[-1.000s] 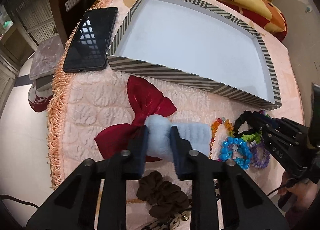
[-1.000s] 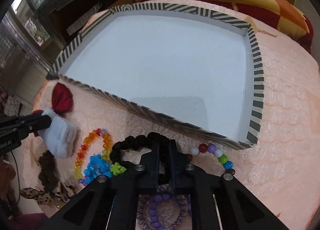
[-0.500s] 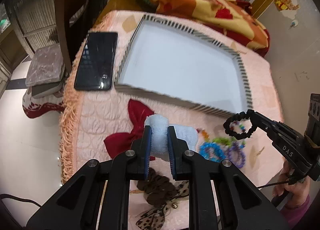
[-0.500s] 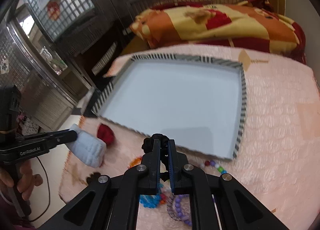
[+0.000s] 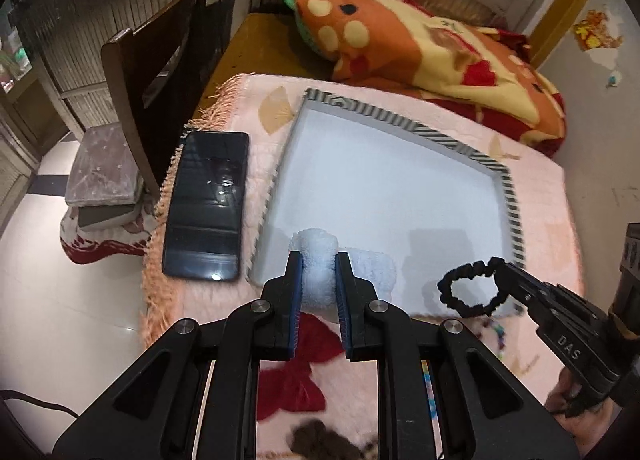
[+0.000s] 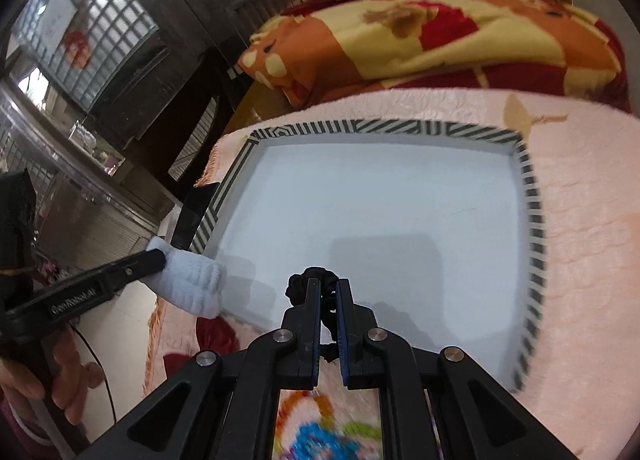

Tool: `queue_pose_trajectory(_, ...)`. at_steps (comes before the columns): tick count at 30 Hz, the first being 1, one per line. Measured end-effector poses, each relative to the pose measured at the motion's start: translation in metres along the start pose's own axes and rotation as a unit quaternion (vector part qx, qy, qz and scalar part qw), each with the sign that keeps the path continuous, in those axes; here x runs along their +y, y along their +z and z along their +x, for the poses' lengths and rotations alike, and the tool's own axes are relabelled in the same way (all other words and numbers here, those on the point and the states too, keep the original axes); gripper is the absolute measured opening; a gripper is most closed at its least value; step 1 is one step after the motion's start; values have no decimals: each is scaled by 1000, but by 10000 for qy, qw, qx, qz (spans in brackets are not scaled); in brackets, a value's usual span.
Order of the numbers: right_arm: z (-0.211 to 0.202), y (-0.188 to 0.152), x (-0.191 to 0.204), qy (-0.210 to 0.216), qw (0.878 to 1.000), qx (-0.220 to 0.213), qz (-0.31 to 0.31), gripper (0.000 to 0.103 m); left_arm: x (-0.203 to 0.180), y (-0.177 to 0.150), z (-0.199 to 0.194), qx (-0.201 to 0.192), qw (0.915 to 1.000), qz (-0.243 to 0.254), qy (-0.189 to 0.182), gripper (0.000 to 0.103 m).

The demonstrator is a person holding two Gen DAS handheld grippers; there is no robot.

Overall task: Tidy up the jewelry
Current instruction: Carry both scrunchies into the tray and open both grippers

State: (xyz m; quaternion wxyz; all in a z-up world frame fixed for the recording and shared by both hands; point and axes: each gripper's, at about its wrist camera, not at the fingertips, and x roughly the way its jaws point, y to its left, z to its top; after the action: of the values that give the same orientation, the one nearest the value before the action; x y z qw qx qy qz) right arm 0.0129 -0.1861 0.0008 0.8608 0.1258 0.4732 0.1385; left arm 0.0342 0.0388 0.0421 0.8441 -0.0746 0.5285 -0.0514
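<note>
Both tongs are closed on soft items above the near edge of the striped tray (image 5: 508, 196). Between the blue-lined jaws of the left gripper (image 5: 318, 292) a pale blue fluffy hair accessory (image 5: 320, 260) is pinched, its loose end hanging clear over the tray's near left corner. The right gripper (image 6: 328, 312) is pressed almost fully together on a black scrunchie (image 6: 316, 276); in the left wrist view the black loop is seen dangling from that gripper's tips over the tray's near right corner.

The pink quilted cover (image 5: 536, 188) lies under the tray and extends past it on all sides. An orange, yellow and red blanket (image 5: 420, 44) is bunched beyond the tray's far edge. The tray itself is rectangular, with a black-and-white striped rim and a plain pale floor.

A black smartphone (image 5: 206, 204) lies just beside the tray's left rim, parallel to it. A red bow (image 5: 296, 372) lies on the cover on the near side of the tray, below the left gripper. Blurred coloured bead bracelets (image 6: 320, 432) lie on the cover near the tray's near edge, below the right gripper. A dark brown scrunchie (image 5: 320, 440) lies nearer still than the bow.
</note>
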Motion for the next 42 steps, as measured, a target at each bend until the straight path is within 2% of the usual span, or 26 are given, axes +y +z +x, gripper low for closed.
queue_pose_trajectory(7,51,7,-1,-100,9991,371,172,7,7,11,41,276,9993,17,237,15)
queue_pose_trajectory(16,74,5,9,-278,9969,731,-32,7,10,18,63,389,9984,142,393,15)
queue_pose_trajectory(20,71,4,12,-431,9964,706,-197,19,7,18,63,363,9982,229,413,16)
queue_pose_trajectory(23,65,3,9,-523,9964,641,-194,21,3,16,62,370,9982,303,354,24)
queue_pose_trajectory(25,59,2,5,-565,9966,594,-114,29,0,15,60,356,9981,366,355,28)
queue_pose_trajectory(27,51,2,-1,-625,9969,471,-17,43,-1,14,58,362,9980,369,370,34)
queue_pose_trajectory(34,29,1,-5,-716,9972,223,83,43,0,8,41,267,9990,227,283,45)
queue_pose_trajectory(38,12,-6,-3,-734,9973,65,65,54,-3,0,26,84,9991,229,340,56)
queue_pose_trajectory(42,-2,-16,2,-776,9970,-18,-27,54,-7,-11,12,-54,9990,226,384,58)
